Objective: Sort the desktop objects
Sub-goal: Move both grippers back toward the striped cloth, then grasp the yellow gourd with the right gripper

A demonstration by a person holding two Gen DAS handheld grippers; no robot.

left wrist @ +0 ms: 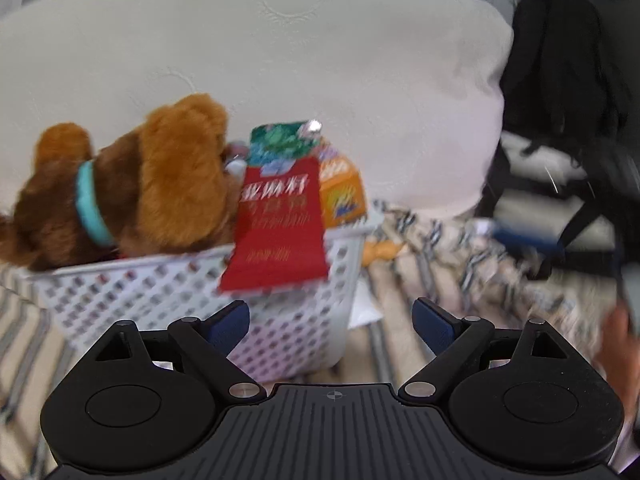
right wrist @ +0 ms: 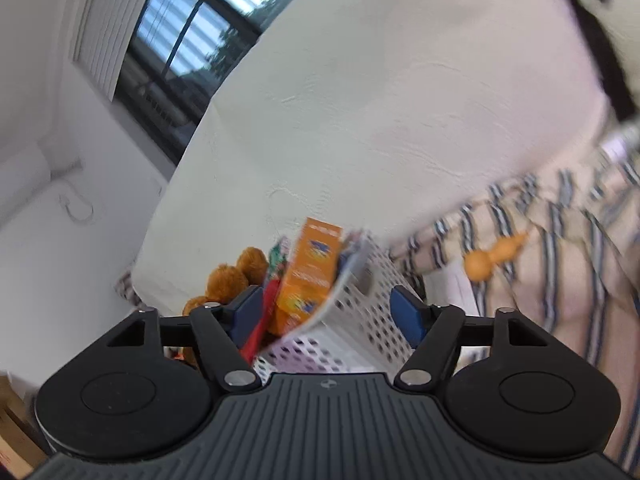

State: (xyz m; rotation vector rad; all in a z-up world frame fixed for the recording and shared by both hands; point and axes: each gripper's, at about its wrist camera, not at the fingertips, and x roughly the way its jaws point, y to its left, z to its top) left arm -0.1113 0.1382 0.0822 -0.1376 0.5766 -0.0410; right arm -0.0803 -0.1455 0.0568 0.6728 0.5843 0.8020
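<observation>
From the left wrist view I can see large pale Chinese characters printed on the red packet that leans over the rim of the white basket, but motion blur smears them and I cannot read them with confidence. Smaller lines of print below them are only streaks. The orange box behind it carries a blue and yellow graphic, perhaps a logo; I can read no words on it in either view.
</observation>
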